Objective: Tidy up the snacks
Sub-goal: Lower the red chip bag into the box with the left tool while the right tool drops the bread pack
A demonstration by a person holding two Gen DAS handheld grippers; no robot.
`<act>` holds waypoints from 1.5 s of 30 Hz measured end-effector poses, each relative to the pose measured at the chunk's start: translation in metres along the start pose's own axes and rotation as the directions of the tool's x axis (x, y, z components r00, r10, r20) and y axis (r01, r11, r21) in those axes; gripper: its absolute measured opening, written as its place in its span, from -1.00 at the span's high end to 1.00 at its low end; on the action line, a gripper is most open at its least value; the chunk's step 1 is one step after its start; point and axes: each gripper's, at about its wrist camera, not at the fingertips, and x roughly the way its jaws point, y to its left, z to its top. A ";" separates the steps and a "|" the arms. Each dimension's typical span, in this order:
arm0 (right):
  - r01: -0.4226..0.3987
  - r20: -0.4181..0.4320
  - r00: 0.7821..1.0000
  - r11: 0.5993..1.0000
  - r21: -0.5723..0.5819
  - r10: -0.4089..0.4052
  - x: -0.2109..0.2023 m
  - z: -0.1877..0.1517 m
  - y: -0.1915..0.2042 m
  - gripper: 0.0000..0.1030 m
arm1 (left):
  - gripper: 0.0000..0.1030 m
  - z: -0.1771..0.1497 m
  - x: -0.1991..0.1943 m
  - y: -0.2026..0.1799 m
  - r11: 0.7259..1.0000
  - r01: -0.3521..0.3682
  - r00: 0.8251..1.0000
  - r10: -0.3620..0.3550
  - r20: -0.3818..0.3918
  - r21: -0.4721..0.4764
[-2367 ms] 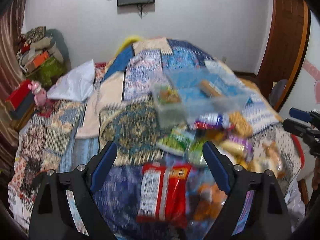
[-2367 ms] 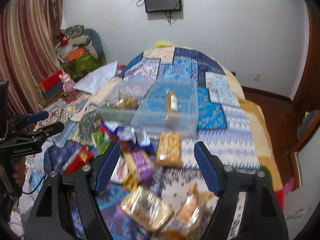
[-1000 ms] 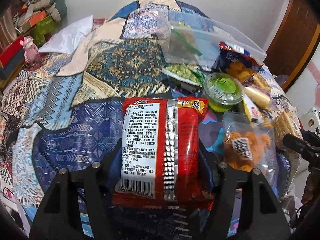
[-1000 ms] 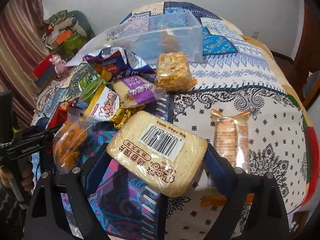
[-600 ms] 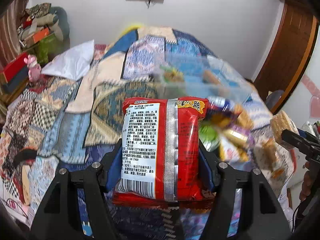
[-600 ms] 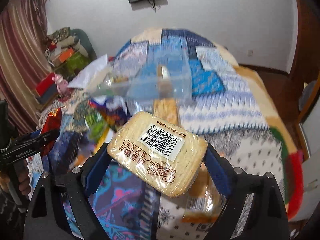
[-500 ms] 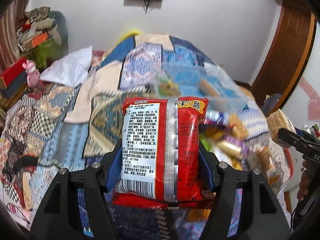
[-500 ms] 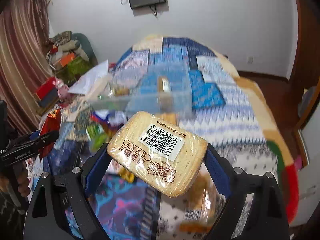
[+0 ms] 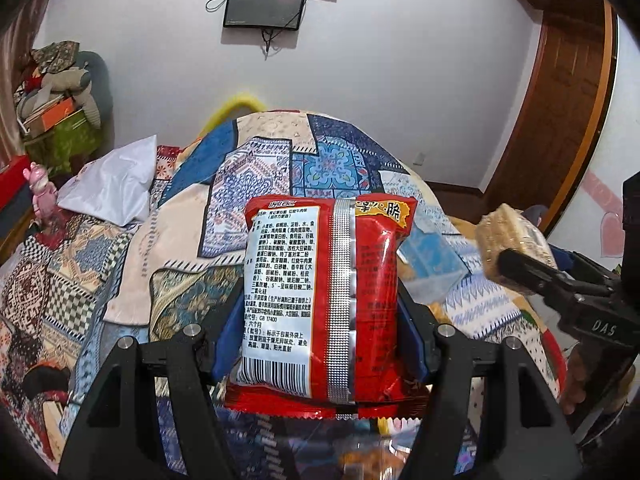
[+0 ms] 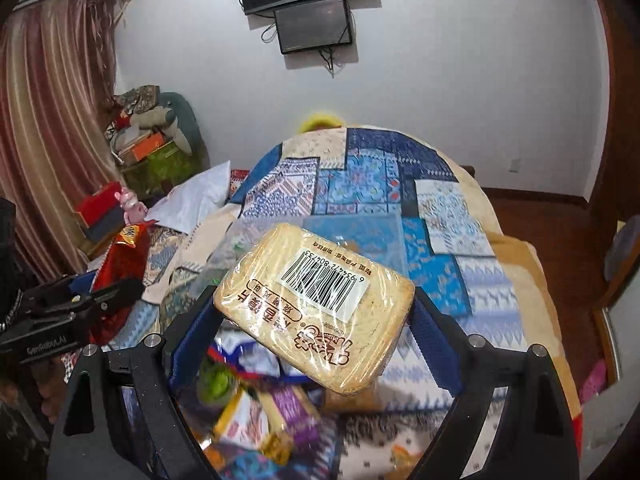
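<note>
Taking the bed with its blue-and-cream patchwork quilt point(image 9: 320, 168) as the landmark, a white plastic bag point(image 9: 116, 188) lies on the quilt's left side, with a small pink figurine point(image 9: 42, 196) just beyond that edge. Above the near part of the bed, the left claw point(image 9: 320, 332) is clamped on a red foil snack packet with a white ingredients panel and a silver seam point(image 9: 320, 300); the packet stands upright between the blue pads, raised clear of the quilt, its back face toward the camera. Behind the packet a clear plastic storage box point(image 9: 432, 256) sits on the middle of the bed, only partly visible. Further right, at the bed's right edge in the left wrist view, the right claw point(image 10: 316, 312) is closed on a pale, rounded-rectangular cracker pack in clear wrap with a barcode sticker point(image 10: 320, 304). The pack is tilted, gripped across its width, and held in the air over the near end of the quilt. Beneath it, a blurred heap of loose snack packets point(image 10: 260, 412) lies on the bed, among them a purple wrapper and a green-lidded cup whose details cannot be made out. A dark wall-mounted screen point(image 10: 314, 30) hangs on the white wall past the bed's far end.
</note>
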 end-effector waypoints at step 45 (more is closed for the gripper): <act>-0.014 -0.141 0.990 1.000 0.020 0.017 0.085 0.011 -0.027 -0.75 | -0.37 0.023 0.091 0.013 0.998 -0.027 0.995 0.022 -0.100 -0.049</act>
